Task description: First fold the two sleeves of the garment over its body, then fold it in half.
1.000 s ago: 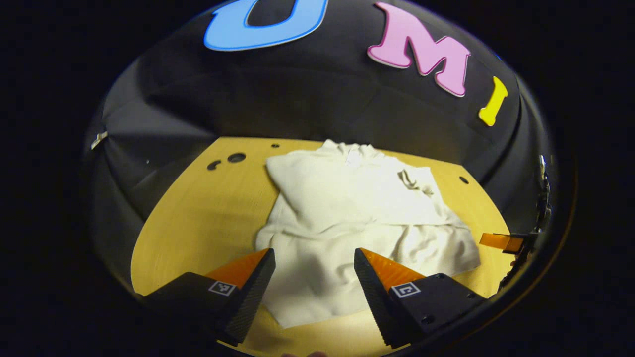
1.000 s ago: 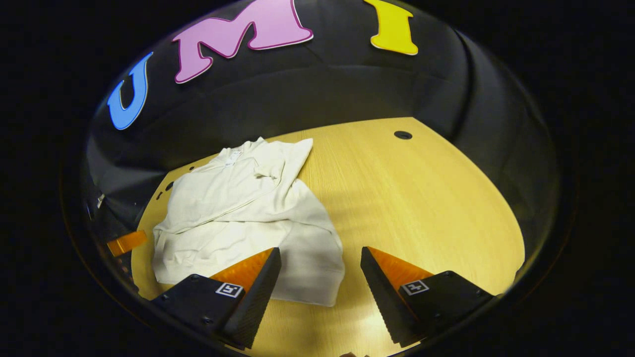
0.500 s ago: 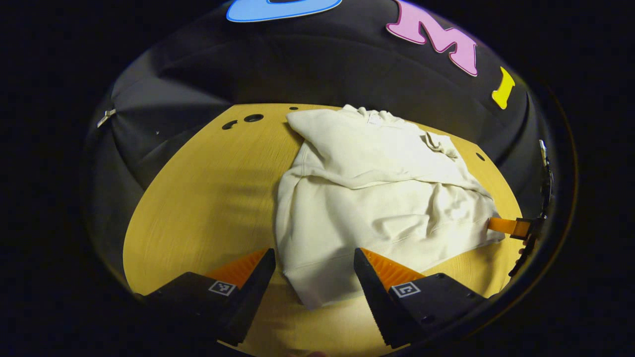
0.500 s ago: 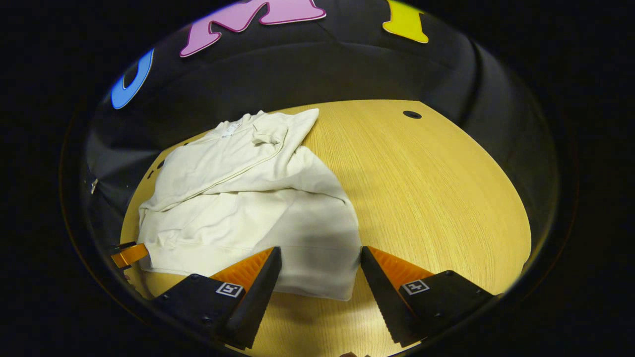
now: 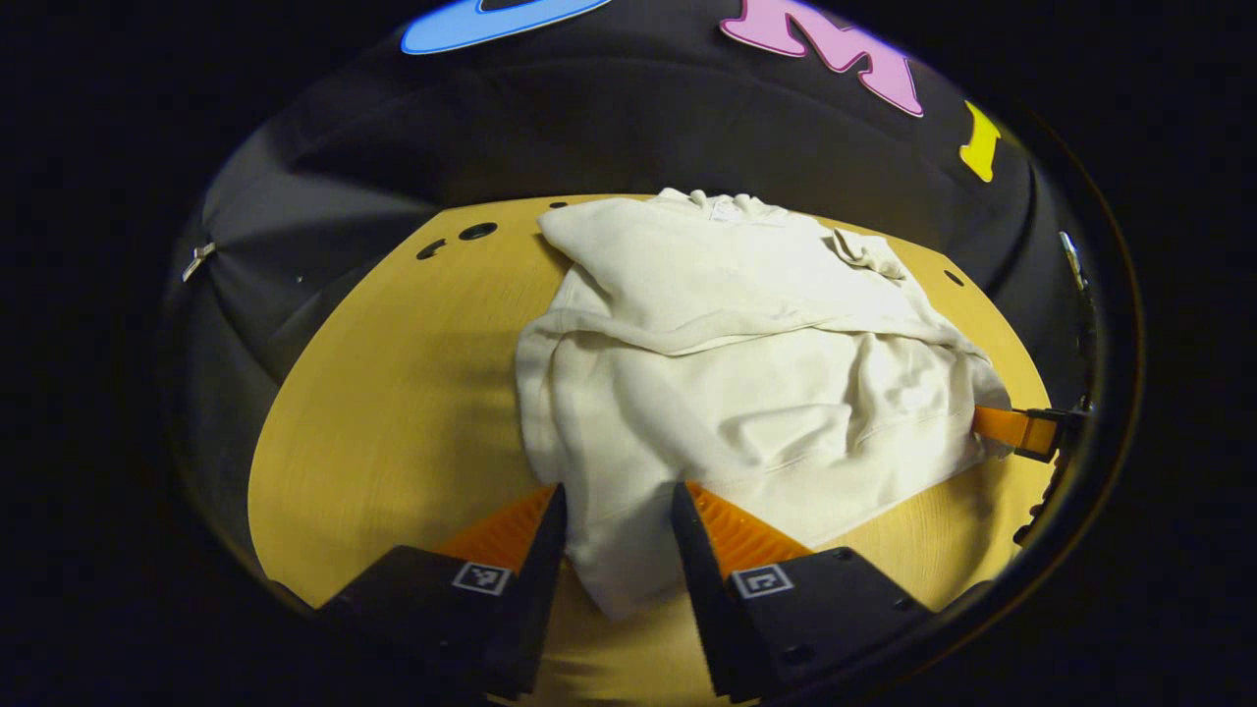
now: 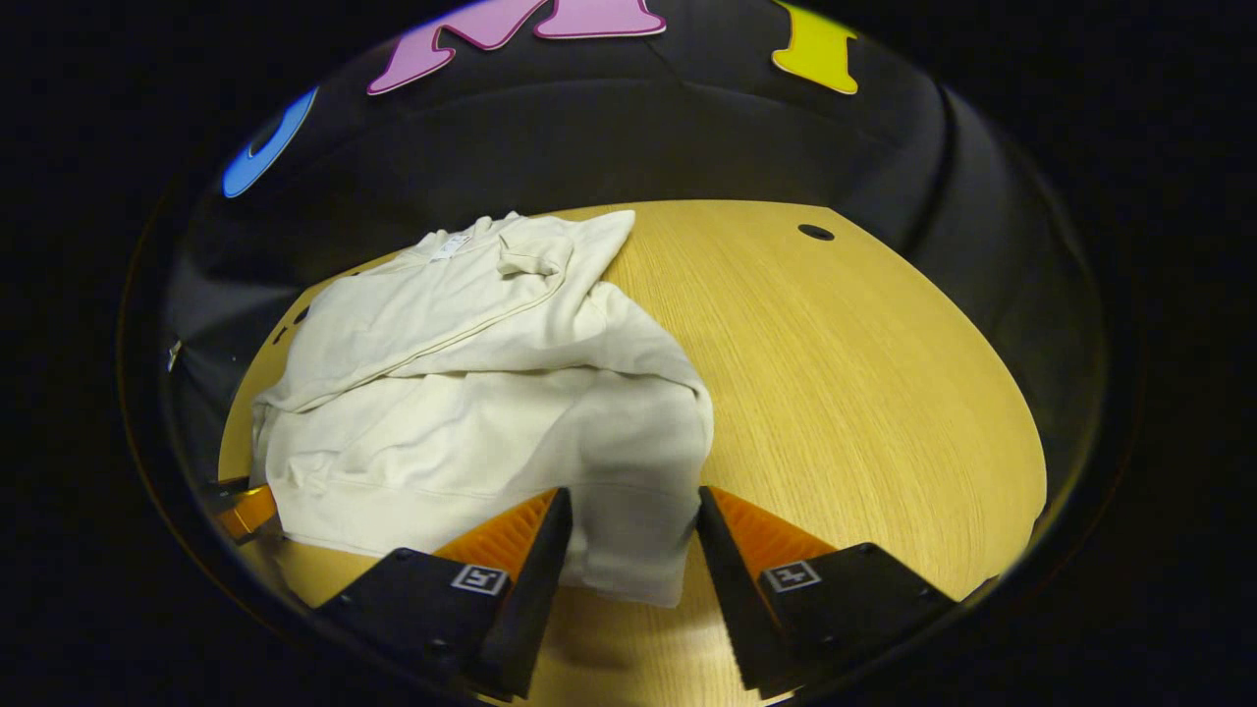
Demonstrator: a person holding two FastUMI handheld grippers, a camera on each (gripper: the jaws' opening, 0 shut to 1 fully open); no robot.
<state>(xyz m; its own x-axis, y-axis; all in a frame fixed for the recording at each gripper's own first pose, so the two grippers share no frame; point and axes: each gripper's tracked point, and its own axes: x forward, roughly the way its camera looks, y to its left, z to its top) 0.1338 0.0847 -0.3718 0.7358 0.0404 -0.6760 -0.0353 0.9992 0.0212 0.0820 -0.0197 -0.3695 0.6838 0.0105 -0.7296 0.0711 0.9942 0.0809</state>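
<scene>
A cream sweatshirt [image 5: 746, 373] lies flat on the yellow wooden table [image 5: 393, 393], collar at the far side and both sleeves folded across its body. My left gripper [image 5: 614, 520] is open but narrowed, and the near-left hem corner lies between its fingers. In the right gripper view the same sweatshirt [image 6: 471, 393] fills the left half of the table [image 6: 864, 393]. My right gripper [image 6: 628, 520] is open and straddles the near-right hem corner. A finger of the right gripper [image 5: 1011, 429] touches the hem at the right edge. The left gripper's finger [image 6: 245, 511] shows at the hem's far left.
Black cloth walls close in the table at the back and sides. Small round holes [image 5: 478, 231] sit at the table's far left corner, and another hole [image 6: 815, 233] at the far right. Bare wood lies to the right of the sweatshirt in the right gripper view.
Both grippers have moved forward and down onto the near hem, one at each corner. Their fingers have narrowed around the cloth.
</scene>
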